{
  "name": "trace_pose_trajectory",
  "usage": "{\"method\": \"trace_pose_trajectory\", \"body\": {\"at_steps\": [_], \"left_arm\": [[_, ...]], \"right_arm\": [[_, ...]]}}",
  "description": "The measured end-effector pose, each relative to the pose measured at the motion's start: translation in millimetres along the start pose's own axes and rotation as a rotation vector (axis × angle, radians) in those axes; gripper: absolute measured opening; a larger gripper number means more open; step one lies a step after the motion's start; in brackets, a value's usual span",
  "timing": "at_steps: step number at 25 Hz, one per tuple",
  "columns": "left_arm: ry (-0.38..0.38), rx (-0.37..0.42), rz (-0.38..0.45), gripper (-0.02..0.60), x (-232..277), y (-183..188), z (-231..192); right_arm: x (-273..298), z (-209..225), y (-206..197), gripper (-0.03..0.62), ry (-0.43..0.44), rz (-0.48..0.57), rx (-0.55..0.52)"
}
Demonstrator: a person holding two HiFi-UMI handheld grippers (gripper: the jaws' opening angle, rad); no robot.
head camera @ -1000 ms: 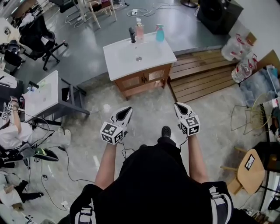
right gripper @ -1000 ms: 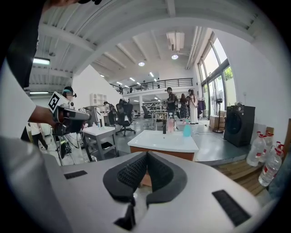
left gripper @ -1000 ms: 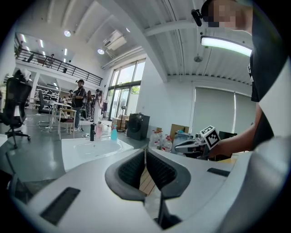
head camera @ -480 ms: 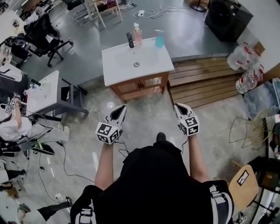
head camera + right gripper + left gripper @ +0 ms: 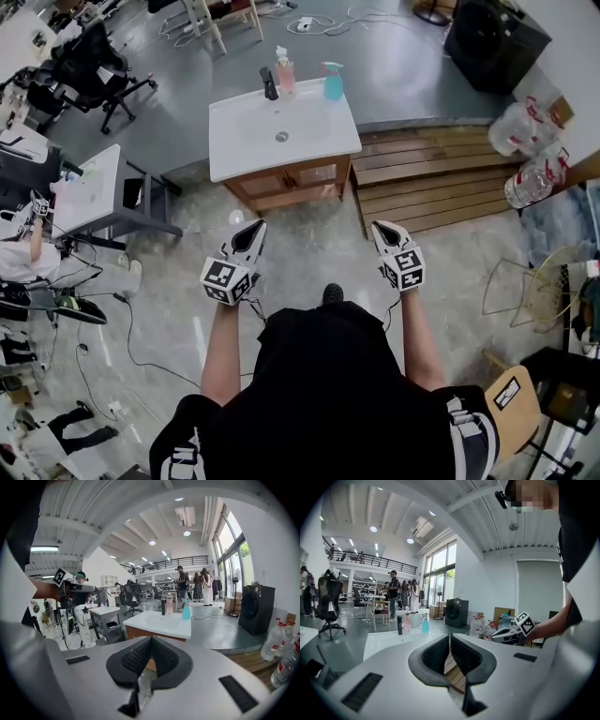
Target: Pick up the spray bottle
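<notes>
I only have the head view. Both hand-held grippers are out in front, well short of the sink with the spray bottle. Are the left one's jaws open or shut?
Observer: Shut. In the left gripper view, the left hand-held gripper has its jaws together at the tips with nothing between them.
Operator: Okay, and the right one?
Observer: The right gripper view shows the right hand-held gripper shut as well, and empty.
</notes>
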State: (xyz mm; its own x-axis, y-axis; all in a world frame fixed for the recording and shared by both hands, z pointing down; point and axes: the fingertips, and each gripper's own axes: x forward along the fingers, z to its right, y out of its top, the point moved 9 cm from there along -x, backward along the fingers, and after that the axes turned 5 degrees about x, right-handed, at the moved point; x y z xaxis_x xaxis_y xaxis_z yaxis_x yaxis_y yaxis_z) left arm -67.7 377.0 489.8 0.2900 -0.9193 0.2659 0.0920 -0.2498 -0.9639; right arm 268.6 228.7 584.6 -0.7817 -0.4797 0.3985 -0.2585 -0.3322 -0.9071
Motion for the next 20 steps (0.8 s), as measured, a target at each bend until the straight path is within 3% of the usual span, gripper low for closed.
{"method": "trace_pose_trajectory", "body": {"at_steps": [11,20], "left_arm": [[0.003,-0.007,0.002,0.031,18,3,11],[-0.013,-0.026,0.006,0.031,44,-1,-14]], "right_arm": [[1,16,-1,0.017,0.013,0.002,0.011],[25,30,11,0.017,-0.005,-0.014,0.005]]}}
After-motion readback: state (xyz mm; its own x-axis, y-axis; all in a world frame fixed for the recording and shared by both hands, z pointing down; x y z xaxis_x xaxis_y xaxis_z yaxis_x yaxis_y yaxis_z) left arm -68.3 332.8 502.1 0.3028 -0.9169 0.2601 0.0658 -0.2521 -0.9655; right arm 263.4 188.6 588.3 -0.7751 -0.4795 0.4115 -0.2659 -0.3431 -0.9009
